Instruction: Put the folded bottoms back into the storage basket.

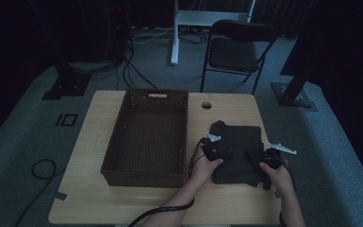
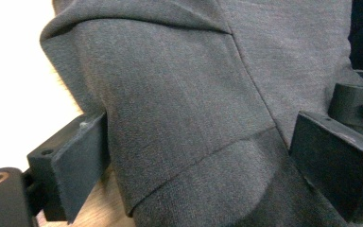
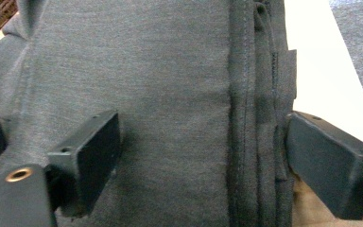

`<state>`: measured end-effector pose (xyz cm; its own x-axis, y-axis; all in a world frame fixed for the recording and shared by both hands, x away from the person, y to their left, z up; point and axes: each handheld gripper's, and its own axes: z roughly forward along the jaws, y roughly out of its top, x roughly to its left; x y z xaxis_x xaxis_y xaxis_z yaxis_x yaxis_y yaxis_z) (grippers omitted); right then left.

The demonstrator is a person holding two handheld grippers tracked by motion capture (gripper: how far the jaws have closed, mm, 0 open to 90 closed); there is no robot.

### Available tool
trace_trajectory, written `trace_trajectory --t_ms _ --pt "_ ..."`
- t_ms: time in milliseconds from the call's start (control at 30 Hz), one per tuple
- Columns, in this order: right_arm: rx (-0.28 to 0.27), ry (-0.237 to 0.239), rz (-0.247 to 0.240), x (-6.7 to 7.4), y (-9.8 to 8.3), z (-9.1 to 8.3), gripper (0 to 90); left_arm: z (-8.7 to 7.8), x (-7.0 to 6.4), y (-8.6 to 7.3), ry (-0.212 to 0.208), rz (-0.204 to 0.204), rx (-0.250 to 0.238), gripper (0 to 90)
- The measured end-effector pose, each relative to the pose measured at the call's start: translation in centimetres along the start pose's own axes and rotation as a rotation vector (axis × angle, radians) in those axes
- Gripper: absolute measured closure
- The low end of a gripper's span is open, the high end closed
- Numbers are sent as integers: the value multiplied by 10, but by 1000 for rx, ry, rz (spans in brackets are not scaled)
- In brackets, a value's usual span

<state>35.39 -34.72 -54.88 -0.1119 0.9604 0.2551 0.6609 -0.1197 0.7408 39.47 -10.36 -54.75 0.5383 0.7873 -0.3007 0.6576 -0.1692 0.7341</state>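
Your left tongs [image 1: 212, 152] and right tongs [image 1: 270, 158] both stand wide open, gripping nothing, straddling the folded dark garment [image 1: 237, 152] lying lower right on the desk [image 1: 87, 189], beside the basket [image 1: 149, 137].

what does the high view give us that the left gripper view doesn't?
High view: the dark woven rectangular basket left of the folded dark grey fabric garment, the black folding chair beyond the light wooden table, and both hands. Left gripper view: close detail, a hem seam crossing the cloth between the left gripper's spread jaws. Shared: the garment, the tabletop, and the right gripper at the cloth's other side.
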Motion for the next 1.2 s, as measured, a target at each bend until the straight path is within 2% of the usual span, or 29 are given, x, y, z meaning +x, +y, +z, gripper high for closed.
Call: trace_trajectory --t_ms 200,367,467,533,600,667,733,800,967,1100,1200 --pt "-8 21 -5 1 -1 0 253 1 1 1 -22 19 5 171" --pt "-14 53 17 3 -2 1 424 1 -2 1 -33 36 -6 291" --pt "-6 60 23 4 -1 1 511 1 -6 1 -40 69 -23 403" --pt "-3 60 13 6 -1 0 595 1 -8 1 -50 115 -32 485" --pt "7 51 2 9 1 -1 654 0 -11 1 -37 173 -46 554" --pt "18 37 -7 11 3 -2 679 0 -13 1 -25 185 -59 614" --pt "18 29 -6 12 4 -3 694 0 -12 1 -29 159 -66 654" --pt "13 28 -14 13 4 -3 699 -1 -11 3 -31 154 -60 661" --pt "-19 28 -18 17 5 -10 741 -6 -15 9 -18 184 -45 703" --pt "-8 35 8 22 13 -21 752 -12 -16 15 -33 177 -55 714" --pt "-11 21 -31 26 16 -26 757 -16 -18 18 -41 176 -55 718"
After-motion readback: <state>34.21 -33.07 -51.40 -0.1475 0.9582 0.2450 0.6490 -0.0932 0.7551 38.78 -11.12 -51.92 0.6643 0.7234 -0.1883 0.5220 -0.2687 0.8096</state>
